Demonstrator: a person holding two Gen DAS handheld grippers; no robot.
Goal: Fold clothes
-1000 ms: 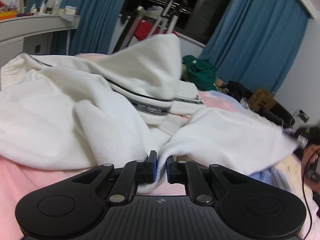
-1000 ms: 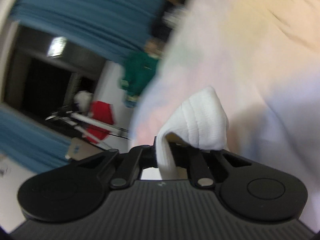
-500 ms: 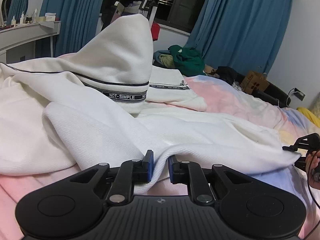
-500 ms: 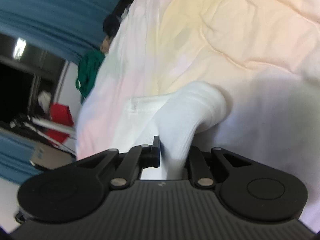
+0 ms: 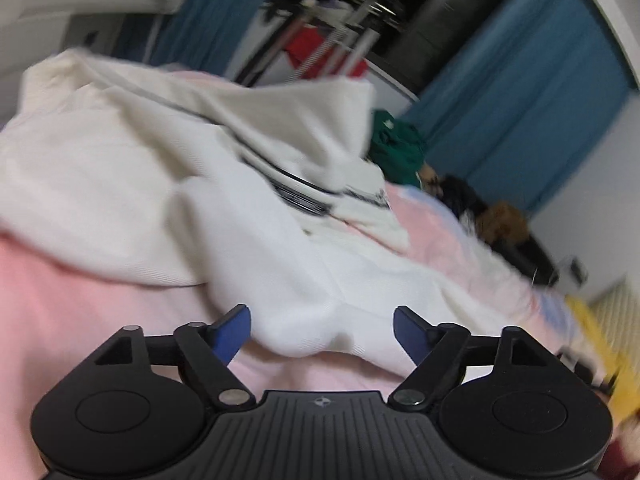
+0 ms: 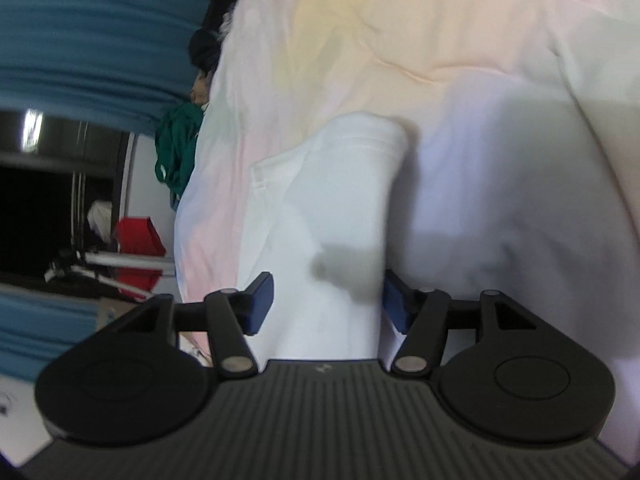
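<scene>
A white hooded sweatshirt (image 5: 168, 168) with a dark striped band lies crumpled on the pastel bedspread (image 5: 80, 304). My left gripper (image 5: 322, 334) is open, its blue pads apart on either side of a fold of the white fabric lying between them. In the right wrist view, my right gripper (image 6: 326, 300) is open too, and the white ribbed sleeve cuff (image 6: 360, 152) lies flat on the bedspread (image 6: 400, 32) between and beyond its fingers. Neither gripper holds the cloth.
A green garment (image 5: 396, 148) lies at the far side of the bed. Blue curtains (image 5: 520, 100), a drying rack with a red item (image 5: 320, 48) and a dark window stand behind. A white shelf (image 5: 80, 4) is at far left. Dark clutter (image 5: 500, 216) sits at right.
Both grippers were shut on the white fabric before and have now opened, letting it go. The sleeve cuff has dropped flat onto the bedspread. The left view has tilted.
</scene>
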